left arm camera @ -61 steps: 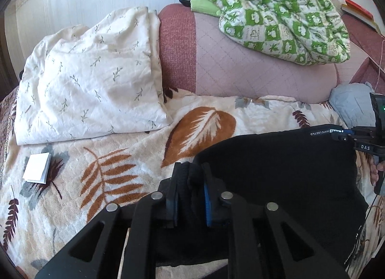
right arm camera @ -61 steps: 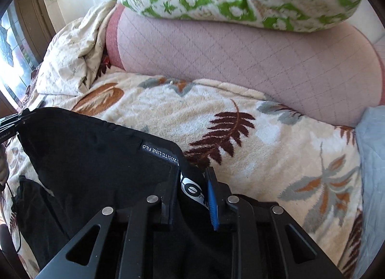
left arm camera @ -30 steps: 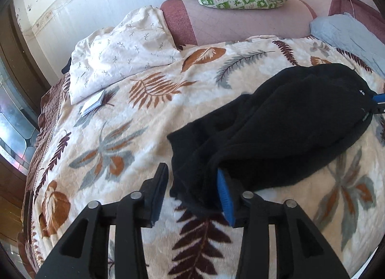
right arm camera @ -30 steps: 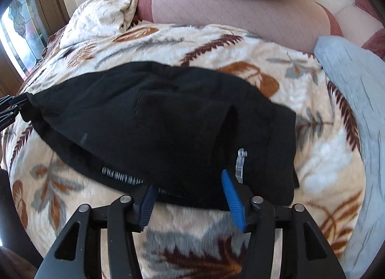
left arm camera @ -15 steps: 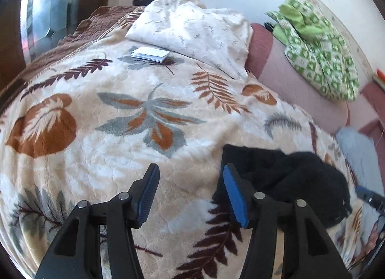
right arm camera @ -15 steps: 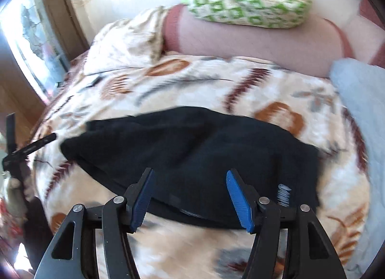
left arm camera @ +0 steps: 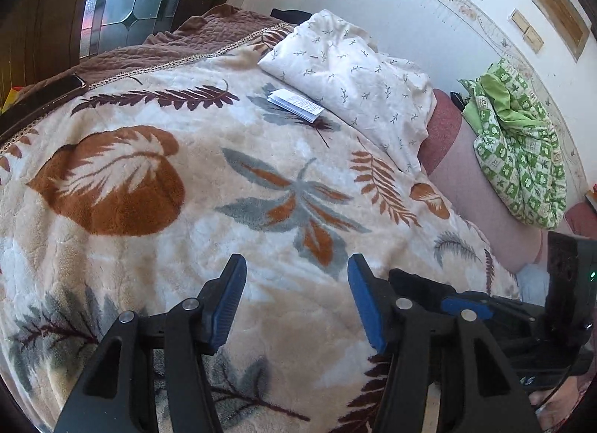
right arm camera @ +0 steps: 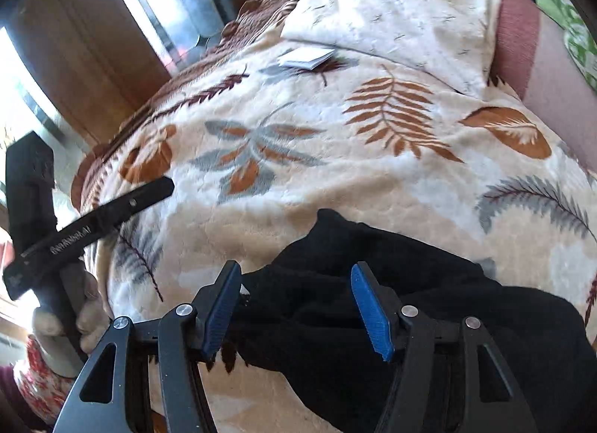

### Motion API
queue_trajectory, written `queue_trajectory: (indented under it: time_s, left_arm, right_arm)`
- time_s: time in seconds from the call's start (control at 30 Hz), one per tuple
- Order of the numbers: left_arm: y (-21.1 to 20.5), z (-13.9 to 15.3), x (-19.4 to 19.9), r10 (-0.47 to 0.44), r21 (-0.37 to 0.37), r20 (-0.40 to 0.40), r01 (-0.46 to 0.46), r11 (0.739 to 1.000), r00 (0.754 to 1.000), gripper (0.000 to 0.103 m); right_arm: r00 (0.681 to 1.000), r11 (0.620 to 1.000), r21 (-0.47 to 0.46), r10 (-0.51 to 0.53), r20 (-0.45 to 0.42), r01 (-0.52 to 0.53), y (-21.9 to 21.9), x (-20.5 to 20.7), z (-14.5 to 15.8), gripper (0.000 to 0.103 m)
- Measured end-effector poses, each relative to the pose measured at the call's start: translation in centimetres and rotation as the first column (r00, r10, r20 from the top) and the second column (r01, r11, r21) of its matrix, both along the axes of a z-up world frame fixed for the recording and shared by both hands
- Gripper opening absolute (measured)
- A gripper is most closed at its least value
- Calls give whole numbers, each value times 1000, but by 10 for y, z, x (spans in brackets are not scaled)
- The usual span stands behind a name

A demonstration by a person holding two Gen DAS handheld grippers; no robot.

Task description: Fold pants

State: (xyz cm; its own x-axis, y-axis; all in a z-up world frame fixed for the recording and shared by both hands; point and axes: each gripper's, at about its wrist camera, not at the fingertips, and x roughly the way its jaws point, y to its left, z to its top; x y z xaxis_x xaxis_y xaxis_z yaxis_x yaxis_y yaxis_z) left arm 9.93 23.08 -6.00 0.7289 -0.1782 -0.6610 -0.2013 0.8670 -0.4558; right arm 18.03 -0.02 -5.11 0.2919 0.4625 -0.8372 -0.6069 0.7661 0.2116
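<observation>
**A:** What's changing on your end?

**B:** I'm letting go on both sides. A second back my left gripper (left arm camera: 296,298) was clamping the end of the black pants (right arm camera: 391,306), and two seconds back both were pinching the cloth. Now its blue pads are standing apart over bare leaf-print blanket (left arm camera: 149,209), nothing between them. My right gripper (right arm camera: 294,302) is released too, jaws apart, hovering just over the near edge of the pants without pressing on them.

**A:** So where are the pants lying?

**B:** They're lying as a dark bunched heap on the blanket at the near side of the bed, right under my right gripper. In the left view I'm only catching a dark scrap past the right pad, mostly behind the other rig.

**A:** Meaning for the fold?

**B:** I'm reading it as one fold laid down and dropped, and I'm swinging both hands round to a fresh edge. The heap is looking shorter than it was a second ago, though hardly neat.

**A:** Anything you can't make out?

**B:** Plenty. The right view is smearing with motion, and the lower right of the pants is running off the frame under my own fingers. I can't tell whether the layers are lining up, or where the waistband is sitting. The booklet (left arm camera: 296,104) by the white pillow (left arm camera: 354,74) is staying well clear.
</observation>
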Motion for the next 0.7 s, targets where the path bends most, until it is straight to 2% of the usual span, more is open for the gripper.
queue_trajectory:
  time_s: [0.13, 0.17, 0.2, 0.33, 0.4, 0.57, 0.7]
  left_arm:
    - [-2, -1, 3, -20, -23, -4, 20, 1000, 1000, 56]
    - [-3, -1, 3, -24, -26, -3, 24, 999, 1000, 56]
    - [-4, 0, 3, -27, -25, -2, 27, 999, 1000, 56]
    - [-2, 0, 2, -24, -32, -3, 24, 999, 1000, 57]
    - [0, 0, 2, -21, -50, -2, 21, 999, 1000, 57]
    - [0, 0, 2, -23, -56, 4, 23, 998, 1000, 60]
    - [-2, 0, 3, -21, -35, 5, 22, 999, 1000, 61]
  right_arm:
    - [997, 991, -116, 75, 24, -72, 20, -9, -20, 66]
    - [995, 985, -147, 91, 30, -85, 23, -12, -25, 61]
    - [994, 982, -166, 99, 35, -91, 26, -11, -29, 44]
    - [995, 979, -187, 91, 47, -80, 27, -13, -30, 30]
    - [996, 985, -165, 62, 60, -51, 22, -12, -23, 23]
    - [994, 993, -113, -25, 110, 37, 15, 1, 2, 22]
    - [992, 991, -87, -91, 91, 99, 27, 29, 3, 23]
